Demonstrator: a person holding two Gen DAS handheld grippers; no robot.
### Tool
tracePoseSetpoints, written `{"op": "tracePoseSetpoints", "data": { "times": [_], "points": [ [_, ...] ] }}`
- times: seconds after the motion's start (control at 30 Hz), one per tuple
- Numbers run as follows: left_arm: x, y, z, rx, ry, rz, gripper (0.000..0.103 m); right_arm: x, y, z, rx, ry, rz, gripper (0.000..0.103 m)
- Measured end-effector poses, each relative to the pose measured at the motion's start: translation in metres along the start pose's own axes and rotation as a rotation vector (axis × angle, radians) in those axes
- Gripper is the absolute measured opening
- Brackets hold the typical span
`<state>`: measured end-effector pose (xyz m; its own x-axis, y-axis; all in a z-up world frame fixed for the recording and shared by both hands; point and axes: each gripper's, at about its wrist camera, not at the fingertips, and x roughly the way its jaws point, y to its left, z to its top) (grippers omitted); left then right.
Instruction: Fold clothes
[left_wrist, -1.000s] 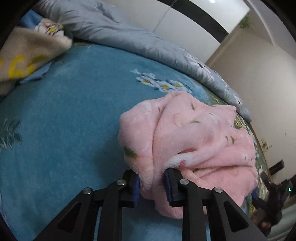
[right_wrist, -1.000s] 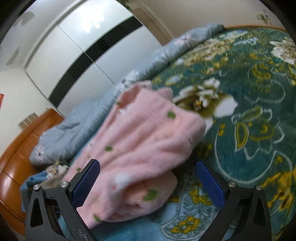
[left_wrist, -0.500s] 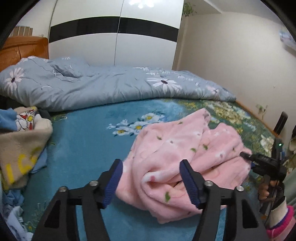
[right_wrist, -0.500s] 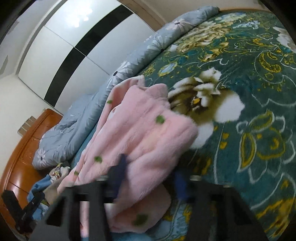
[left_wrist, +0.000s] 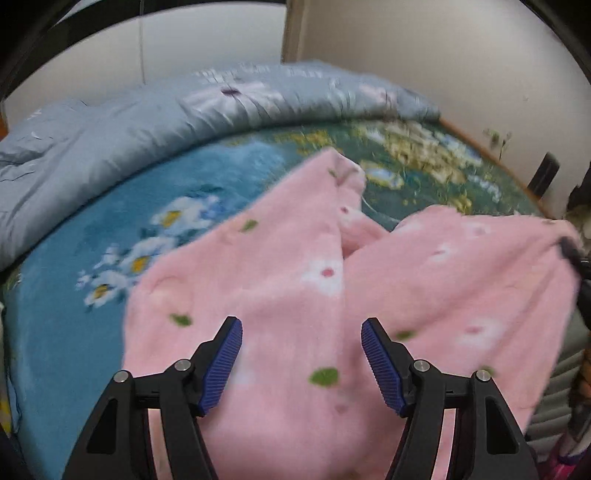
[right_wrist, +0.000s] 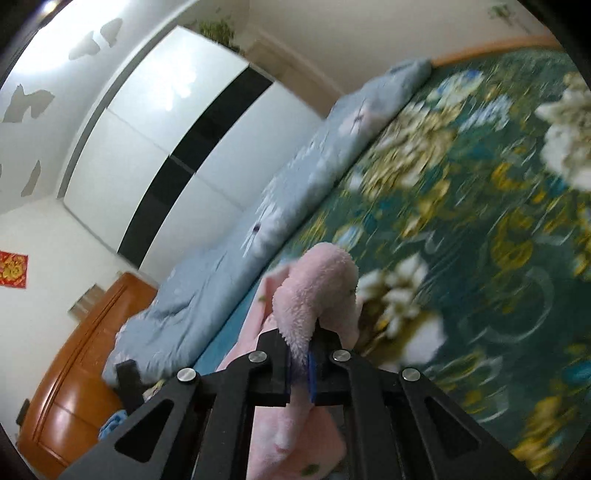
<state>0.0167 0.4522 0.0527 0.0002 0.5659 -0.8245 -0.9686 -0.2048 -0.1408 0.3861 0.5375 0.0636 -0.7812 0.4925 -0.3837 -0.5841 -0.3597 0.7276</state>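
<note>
Lifted since earlier, pink fleece garment (left_wrist: 280, 295) hangs clamped in right claw (right_wrist: 300, 363); left claw (left_wrist: 301, 360) apart.

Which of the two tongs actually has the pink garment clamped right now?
The right tongs: their jaws are shut on a fold of the pink garment. The left tongs stand open above the cloth, pads clear of it.

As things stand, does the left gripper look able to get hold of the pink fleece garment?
Probably yes. The left gripper is open right above the pink fleece garment, with nothing between its pads and the cloth. The right gripper already pinches another edge of it, well off to the side.
</note>
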Motion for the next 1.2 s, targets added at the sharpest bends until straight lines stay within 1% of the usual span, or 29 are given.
{"op": "tracePoseSetpoints", "data": {
  "times": [0.03, 0.07, 0.1, 0.13, 0.17, 0.23, 0.33, 0.4, 0.43, 0.5, 0.57, 0.63, 0.67, 0.73, 0.77, 0.8, 0.83, 0.87, 0.93, 1.0, 1.03, 1.1, 1.13, 1.2],
  "points": [
    [0.010, -0.006, 0.004, -0.010, 0.027, -0.013, 0.071, -0.008, -0.003, 0.006, -0.004, -0.019, -0.014, 0.006],
    [0.017, -0.010, 0.006, -0.024, 0.051, -0.008, 0.062, -0.013, -0.006, 0.009, -0.010, -0.028, -0.021, 0.006],
    [0.024, -0.014, 0.008, -0.037, 0.074, -0.003, 0.046, -0.019, -0.009, 0.012, -0.016, -0.037, -0.029, 0.006],
    [0.029, -0.018, 0.010, -0.046, 0.090, 0.009, 0.014, -0.025, -0.013, 0.015, -0.022, -0.046, -0.036, 0.006],
    [0.030, -0.019, 0.011, -0.057, 0.097, 0.011, 0.011, -0.028, -0.016, 0.017, -0.026, -0.047, -0.046, 0.006],
    [0.026, -0.016, 0.013, -0.101, 0.079, -0.031, 0.009, -0.033, -0.020, 0.021, -0.034, -0.047, -0.061, 0.006],
    [0.008, 0.005, 0.020, -0.189, 0.051, -0.108, 0.006, -0.034, -0.018, 0.030, -0.049, -0.044, -0.074, 0.006],
    [-0.013, 0.022, 0.035, -0.231, -0.002, -0.086, 0.006, -0.029, -0.011, 0.040, -0.067, -0.044, -0.081, 0.006],
    [-0.029, 0.038, 0.050, -0.256, -0.054, -0.064, 0.006, -0.022, -0.002, 0.054, -0.086, -0.048, -0.091, 0.006],
    [-0.054, 0.063, 0.073, -0.294, -0.128, 0.002, 0.005, -0.009, 0.017, 0.083, -0.122, -0.056, -0.113, 0.006],
    [-0.091, 0.094, 0.101, -0.343, -0.233, 0.086, 0.005, 0.006, 0.038, 0.113, -0.150, -0.065, -0.129, 0.006],
    [-0.146, 0.123, 0.119, -0.408, -0.350, 0.125, 0.005, 0.015, 0.065, 0.145, -0.172, -0.086, -0.131, 0.006],
    [-0.178, 0.129, 0.122, -0.408, -0.418, 0.154, 0.005, 0.017, 0.081, 0.160, -0.186, -0.102, -0.128, 0.006],
    [-0.243, 0.141, 0.128, -0.405, -0.554, 0.211, 0.005, 0.001, 0.118, 0.185, -0.244, -0.182, -0.085, 0.006],
    [-0.276, 0.144, 0.123, -0.393, -0.621, 0.223, 0.005, -0.007, 0.137, 0.197, -0.274, -0.222, -0.063, 0.006],
    [-0.307, 0.146, 0.117, -0.381, -0.683, 0.233, 0.005, -0.018, 0.150, 0.202, -0.300, -0.261, -0.049, 0.006],
    [-0.330, 0.147, 0.104, -0.377, -0.715, 0.228, 0.005, -0.029, 0.162, 0.207, -0.326, -0.301, -0.036, 0.006],
    [-0.337, 0.148, 0.089, -0.371, -0.714, 0.221, 0.005, -0.040, 0.168, 0.207, -0.342, -0.328, -0.023, 0.006],
    [-0.349, 0.148, 0.057, -0.358, -0.709, 0.208, 0.005, -0.054, 0.164, 0.198, -0.355, -0.336, 0.005, 0.006],
    [-0.334, 0.147, 0.013, -0.368, -0.659, 0.186, 0.005, -0.056, 0.147, 0.178, -0.365, -0.290, -0.018, 0.006],
    [-0.318, 0.144, -0.020, -0.384, -0.618, 0.161, 0.005, -0.057, 0.131, 0.163, -0.363, -0.253, -0.040, 0.006],
    [-0.291, 0.130, -0.068, -0.382, -0.569, 0.126, 0.005, -0.061, 0.095, 0.132, -0.350, -0.181, -0.082, 0.006],
    [-0.275, 0.123, -0.097, -0.383, -0.545, 0.121, 0.005, -0.063, 0.076, 0.118, -0.344, -0.150, -0.103, 0.006],
    [-0.242, 0.110, -0.153, -0.390, -0.495, 0.108, 0.005, -0.071, 0.031, 0.088, -0.293, -0.098, -0.148, 0.006]
  ]
}}
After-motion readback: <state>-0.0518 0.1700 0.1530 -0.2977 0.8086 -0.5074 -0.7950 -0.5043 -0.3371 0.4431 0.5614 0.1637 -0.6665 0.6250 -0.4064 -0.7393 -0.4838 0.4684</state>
